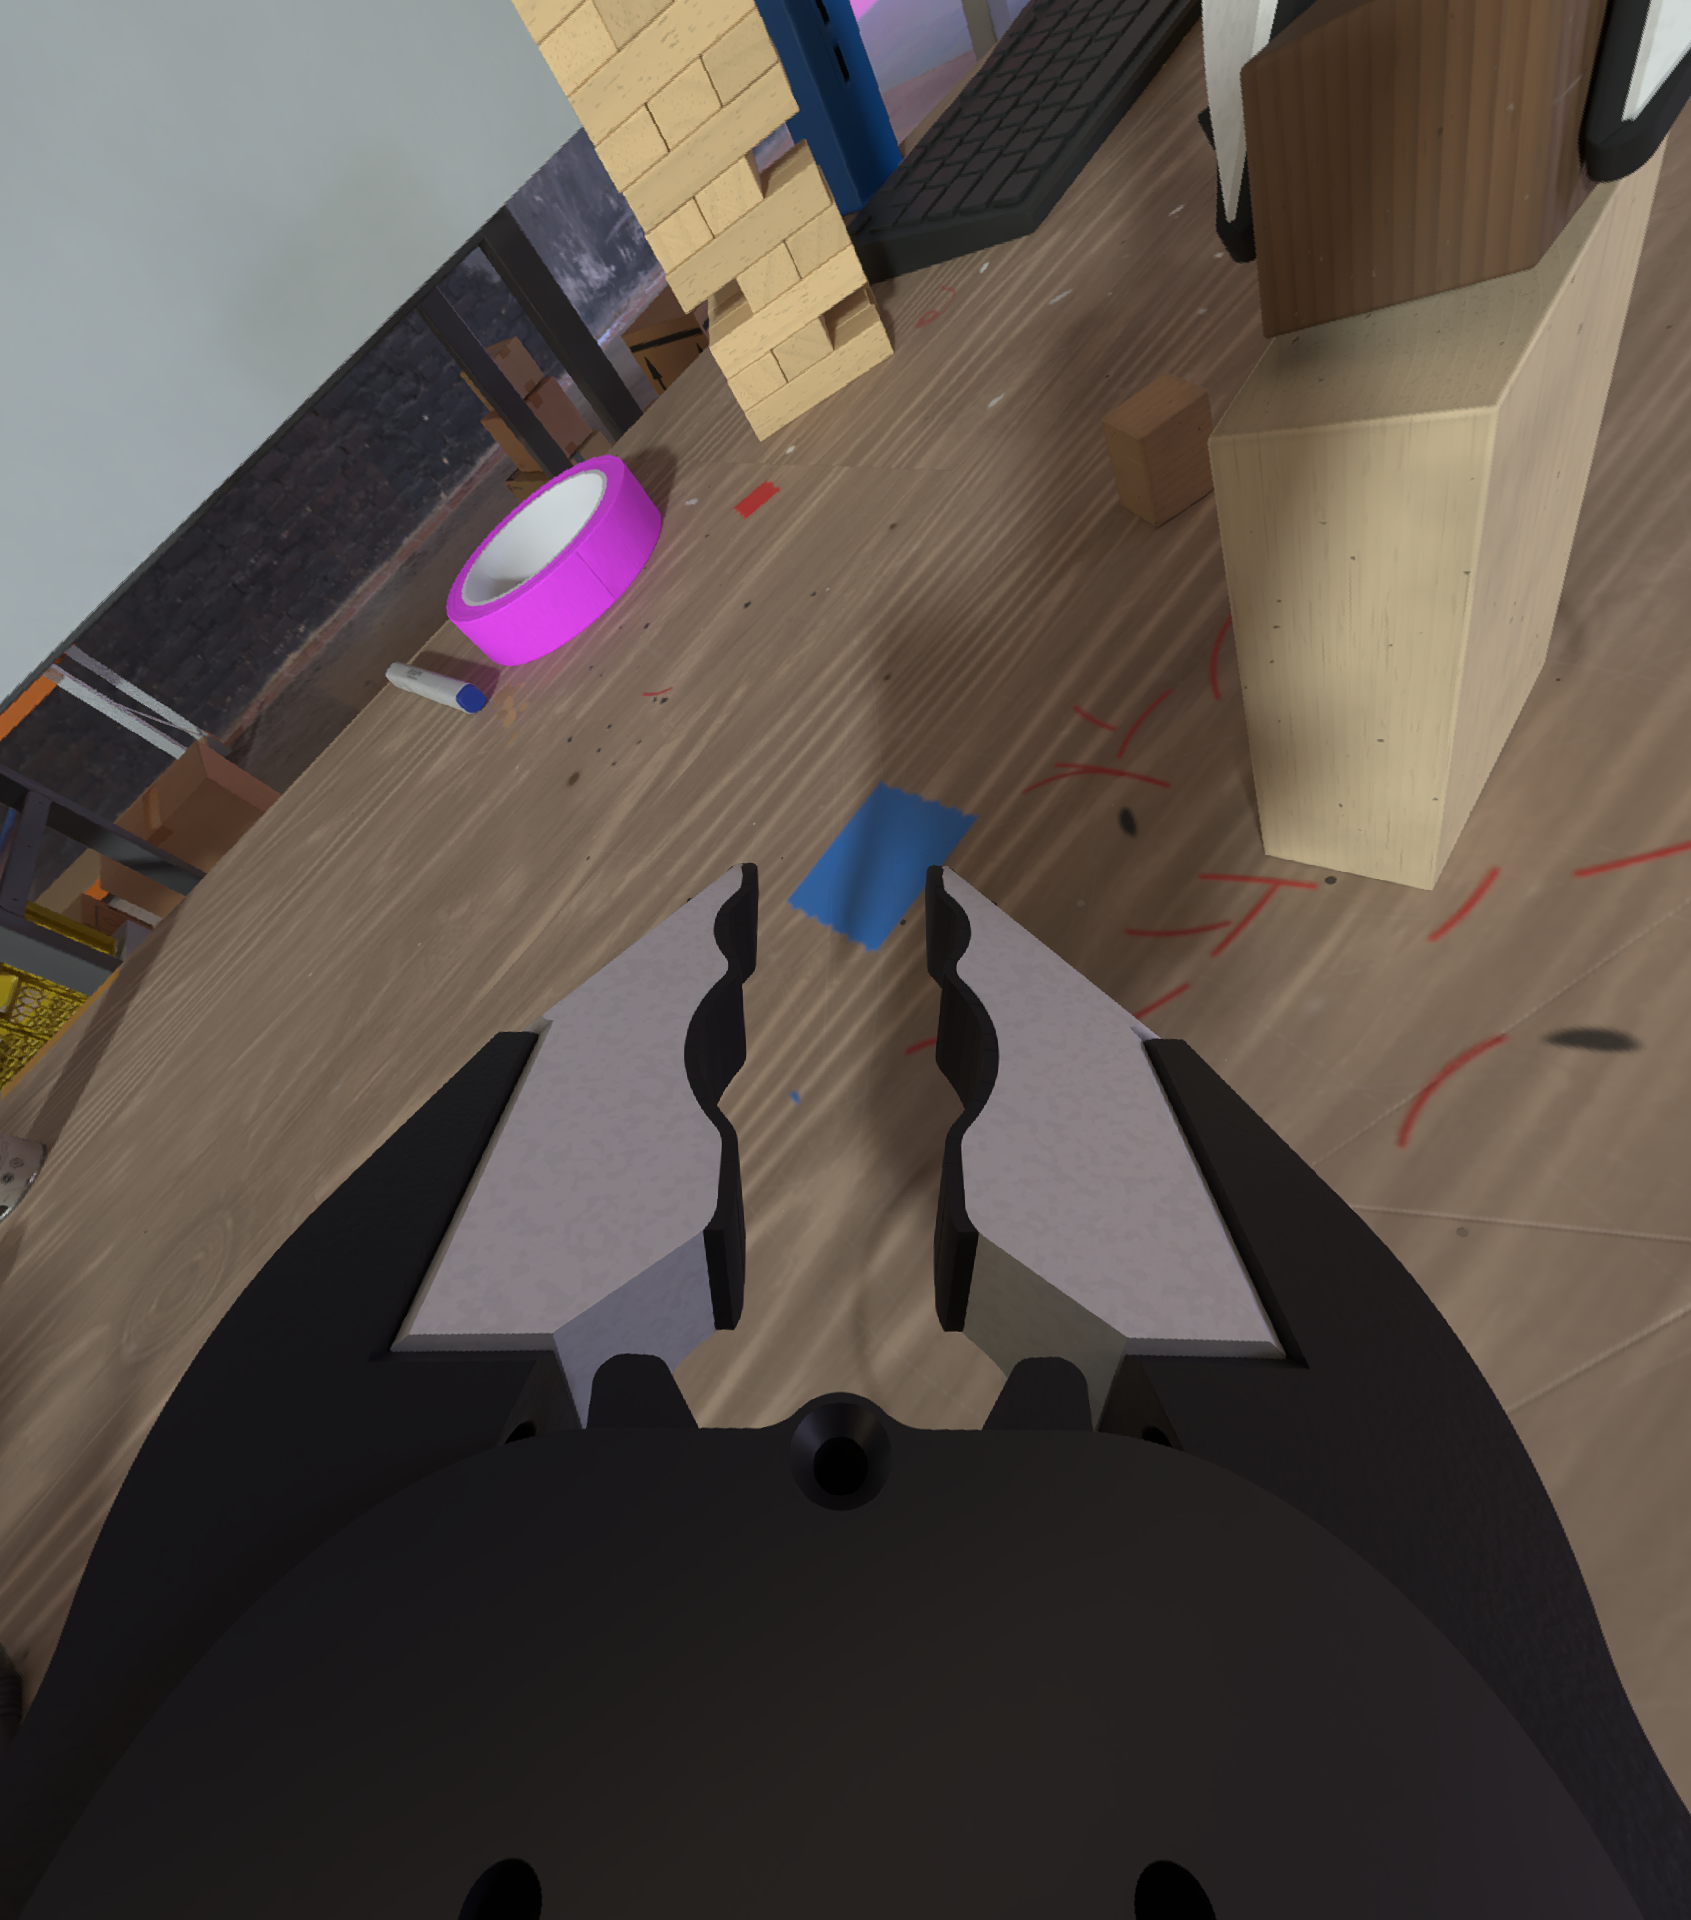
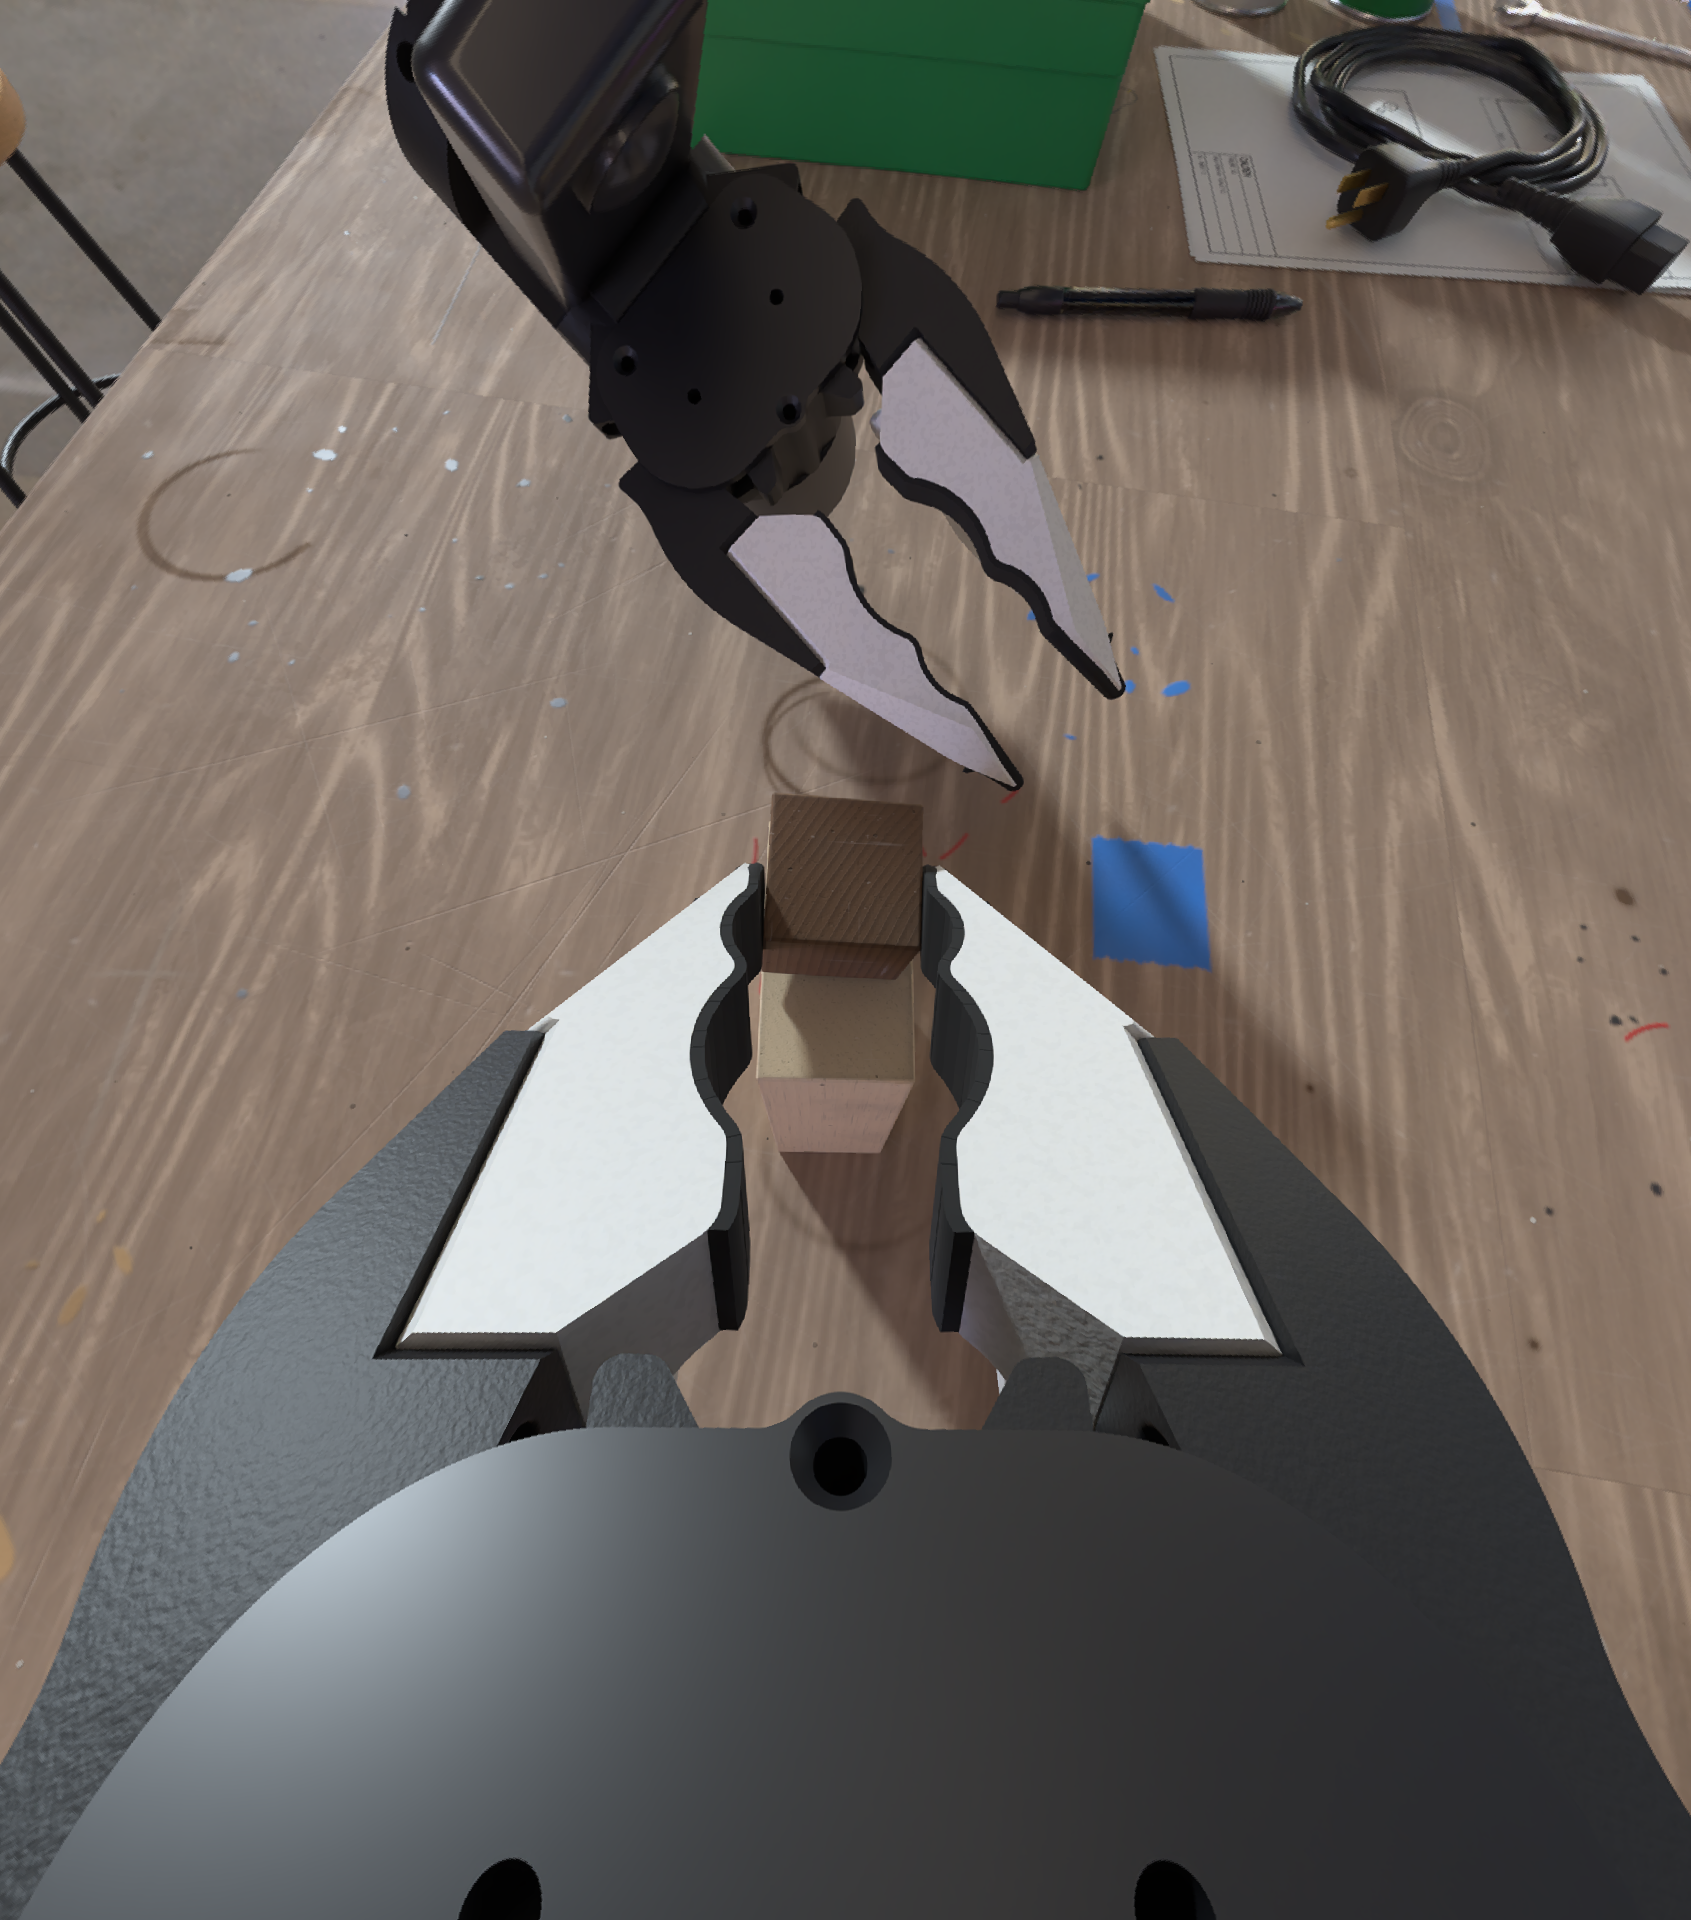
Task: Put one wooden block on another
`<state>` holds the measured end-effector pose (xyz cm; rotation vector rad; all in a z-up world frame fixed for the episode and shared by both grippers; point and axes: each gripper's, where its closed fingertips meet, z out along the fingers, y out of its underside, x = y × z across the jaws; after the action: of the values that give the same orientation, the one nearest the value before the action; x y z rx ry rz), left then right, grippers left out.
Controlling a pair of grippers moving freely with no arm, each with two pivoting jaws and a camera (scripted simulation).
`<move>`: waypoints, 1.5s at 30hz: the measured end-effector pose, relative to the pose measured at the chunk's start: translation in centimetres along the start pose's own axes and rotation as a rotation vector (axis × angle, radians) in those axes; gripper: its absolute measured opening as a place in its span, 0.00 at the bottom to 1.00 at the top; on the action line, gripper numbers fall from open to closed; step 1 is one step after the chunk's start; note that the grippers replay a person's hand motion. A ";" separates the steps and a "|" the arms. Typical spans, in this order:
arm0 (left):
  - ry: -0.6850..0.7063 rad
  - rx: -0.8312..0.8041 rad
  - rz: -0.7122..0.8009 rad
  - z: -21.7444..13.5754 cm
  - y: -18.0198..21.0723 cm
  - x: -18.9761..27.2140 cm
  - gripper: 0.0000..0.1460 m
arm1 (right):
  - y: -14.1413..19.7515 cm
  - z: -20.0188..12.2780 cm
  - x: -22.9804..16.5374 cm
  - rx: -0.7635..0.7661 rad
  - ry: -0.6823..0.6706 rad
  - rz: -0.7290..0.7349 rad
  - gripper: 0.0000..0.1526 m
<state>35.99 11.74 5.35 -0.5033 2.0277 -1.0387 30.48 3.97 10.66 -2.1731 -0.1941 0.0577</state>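
A dark brown wooden block (image 2: 841,883) sits between the fingertips of my right gripper (image 2: 841,881), which is shut on it. It is on or just above the far part of the top of a tall pale wooden block (image 2: 833,1112). I cannot tell if they touch. In the left wrist view the dark block (image 1: 1402,156) is on top of the pale block (image 1: 1381,623), and the right gripper's fingers (image 1: 1227,114) flank it. My left gripper (image 1: 841,883) is open and empty above the table, to the left of the blocks. It also shows in the right wrist view (image 2: 1064,732). A small brown block (image 1: 1158,447) stands behind.
A blue tape patch (image 1: 882,868) lies under the left fingertips. A block tower (image 1: 737,208), a keyboard (image 1: 1007,114), a pink tape roll (image 1: 555,561) and a marker (image 1: 436,686) lie farther off. A green box (image 2: 903,83), a pen (image 2: 1147,301) and a cable (image 2: 1464,145) are at the far side.
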 end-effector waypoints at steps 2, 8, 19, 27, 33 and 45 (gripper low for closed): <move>0.000 0.000 0.000 0.0 0.0 0.0 0.22 | 0.1 0.1 0.0 -0.004 -0.004 -0.001 0.19; 0.000 0.000 -0.001 0.0 0.0 0.0 0.22 | 0.1 0.1 0.0 -0.010 -0.004 0.003 0.19; 0.000 -0.002 0.004 0.0 0.0 0.0 0.22 | 0.2 0.0 0.0 -0.009 -0.009 0.005 0.19; -0.001 -0.001 0.008 0.0 0.0 0.1 0.21 | 0.2 0.0 0.0 -0.003 -0.007 0.009 0.19; 0.000 -0.001 0.009 0.0 0.0 0.1 0.21 | 0.3 0.0 0.0 -0.002 -0.009 0.011 0.19; 0.000 0.000 0.011 0.0 0.0 0.1 0.21 | 0.3 -0.1 0.0 0.014 -0.008 0.016 0.20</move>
<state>35.95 11.68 5.33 -0.4919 2.0284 -1.0322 30.55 3.72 10.53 -2.1611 -0.1800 0.0771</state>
